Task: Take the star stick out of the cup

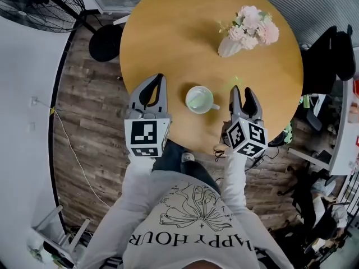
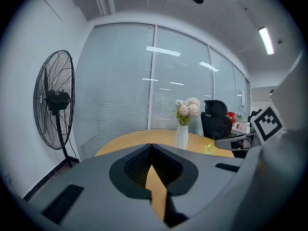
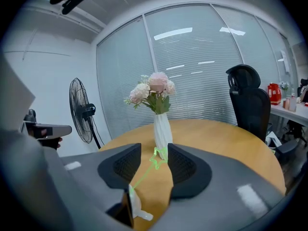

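Star stick (image 3: 157, 159) sits in the cup (image 1: 188, 101), its star between the wide-open jaws of the right gripper (image 1: 242, 90). Pinch the thin stick softly, then lift straight up so the cup does not tip. Left gripper (image 1: 160, 78) is closed, empty

Round table (image 1: 168, 32): smooth light wood-look top, satin sheen. Cup (image 1: 200, 100): white, glossy, ceramic-looking. Star stick (image 3: 158, 157): thin translucent green plastic. Vase (image 3: 162, 129): white, ribbed, matt. Flowers (image 3: 153, 90): soft, cloth-like petals. Left gripper (image 1: 160, 77) and right gripper (image 1: 242, 89): matt grey plastic shells, dark fine-ribbed pads (image 3: 126, 166). Floor (image 1: 84, 144): dark wood planks, visible grain. Fan (image 2: 54, 100): black wire grille, metal-looking. Sweatshirt (image 1: 185, 217): pale matt cloth, dark print.
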Tool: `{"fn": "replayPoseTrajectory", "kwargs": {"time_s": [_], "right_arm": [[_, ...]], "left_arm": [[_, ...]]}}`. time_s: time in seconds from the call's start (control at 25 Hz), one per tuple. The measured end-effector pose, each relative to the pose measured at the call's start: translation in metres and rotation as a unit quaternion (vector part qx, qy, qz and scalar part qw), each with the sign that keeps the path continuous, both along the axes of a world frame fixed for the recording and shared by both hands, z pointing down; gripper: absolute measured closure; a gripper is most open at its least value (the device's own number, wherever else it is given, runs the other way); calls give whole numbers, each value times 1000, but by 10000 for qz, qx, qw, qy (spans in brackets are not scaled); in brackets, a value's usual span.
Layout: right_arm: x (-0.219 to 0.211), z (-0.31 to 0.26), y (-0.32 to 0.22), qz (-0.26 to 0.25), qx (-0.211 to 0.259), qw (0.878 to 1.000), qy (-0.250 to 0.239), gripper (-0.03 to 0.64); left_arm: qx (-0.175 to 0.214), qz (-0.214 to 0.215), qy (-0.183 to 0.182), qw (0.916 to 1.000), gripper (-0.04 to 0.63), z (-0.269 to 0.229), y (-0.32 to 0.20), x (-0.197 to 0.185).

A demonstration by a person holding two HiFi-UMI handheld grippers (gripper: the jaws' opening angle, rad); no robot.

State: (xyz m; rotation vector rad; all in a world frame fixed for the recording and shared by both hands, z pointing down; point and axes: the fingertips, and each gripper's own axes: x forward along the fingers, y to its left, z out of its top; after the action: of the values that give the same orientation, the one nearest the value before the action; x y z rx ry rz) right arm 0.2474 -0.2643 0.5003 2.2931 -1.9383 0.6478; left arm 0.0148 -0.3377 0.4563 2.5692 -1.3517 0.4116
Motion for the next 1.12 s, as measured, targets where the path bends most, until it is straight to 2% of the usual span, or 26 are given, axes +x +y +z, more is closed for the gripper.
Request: {"fn": "replayPoseTrajectory", "kwargs": {"time_s": [1.12], "right_arm": [[-12,62,-9,-54,-520,9976,-450,430]], "left_arm": [[-513,108,-129,9985,589,52,-5,5]]}}
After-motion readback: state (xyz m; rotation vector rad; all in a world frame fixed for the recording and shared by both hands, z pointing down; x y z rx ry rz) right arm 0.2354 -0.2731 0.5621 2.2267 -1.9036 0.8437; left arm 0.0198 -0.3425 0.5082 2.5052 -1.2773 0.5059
